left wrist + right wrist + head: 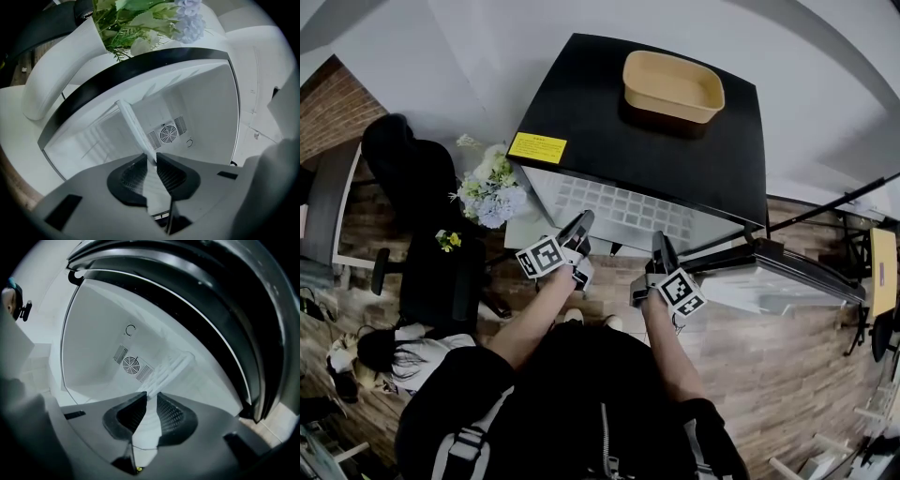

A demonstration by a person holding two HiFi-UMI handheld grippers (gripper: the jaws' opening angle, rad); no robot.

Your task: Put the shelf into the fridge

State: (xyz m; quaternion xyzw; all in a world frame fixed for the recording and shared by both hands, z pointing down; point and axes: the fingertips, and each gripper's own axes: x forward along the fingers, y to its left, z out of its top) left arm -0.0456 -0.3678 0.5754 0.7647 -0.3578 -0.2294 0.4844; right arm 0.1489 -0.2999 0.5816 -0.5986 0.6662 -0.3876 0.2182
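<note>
Shelf (619, 211) insertion step: clamping shelf front edge with left gripper (579, 230) and right gripper (662, 251), holding it partway into fridge (675, 141). Next probably calling for levelling, then pushing inward evenly.

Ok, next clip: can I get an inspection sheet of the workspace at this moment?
Surface: wooden floor around the fridge, whose door is open to the right.
Job's things: white shelf at the fridge's mouth, partly inside; fan vent on the back wall.
Clutter: tan tub and yellow label on the fridge's black top.
Grippers: left tongs shut on the shelf's near edge; right tongs likewise.
Cables: nothing seen.
Surroundings: flowers left of the fridge, black chair, a person low at the left, a dark stand at the right.
</note>
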